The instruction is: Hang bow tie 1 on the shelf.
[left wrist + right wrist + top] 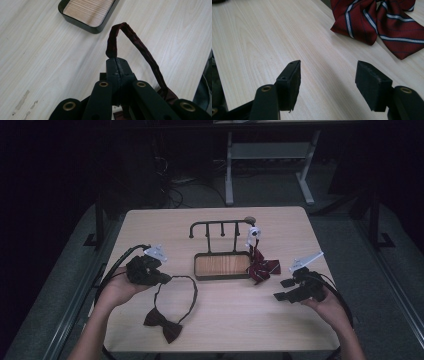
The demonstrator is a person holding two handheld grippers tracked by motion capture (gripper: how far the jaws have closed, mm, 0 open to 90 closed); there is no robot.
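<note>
The left hand-held gripper (161, 279), held level near the bench's (280, 320) left edge, pinches the strap of the dark maroon fabric bow tie (163, 324). The loop runs toward the near edge, where the bow lies. The right hand-held gripper (328, 81) hovers, jaws apart.

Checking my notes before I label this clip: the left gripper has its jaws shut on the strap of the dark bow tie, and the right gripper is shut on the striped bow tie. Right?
Not quite. The right gripper is open: the right gripper view shows its jaws apart over bare table, short of the striped bow tie. The left gripper is indeed shut on the dark bow tie's strap.
</note>
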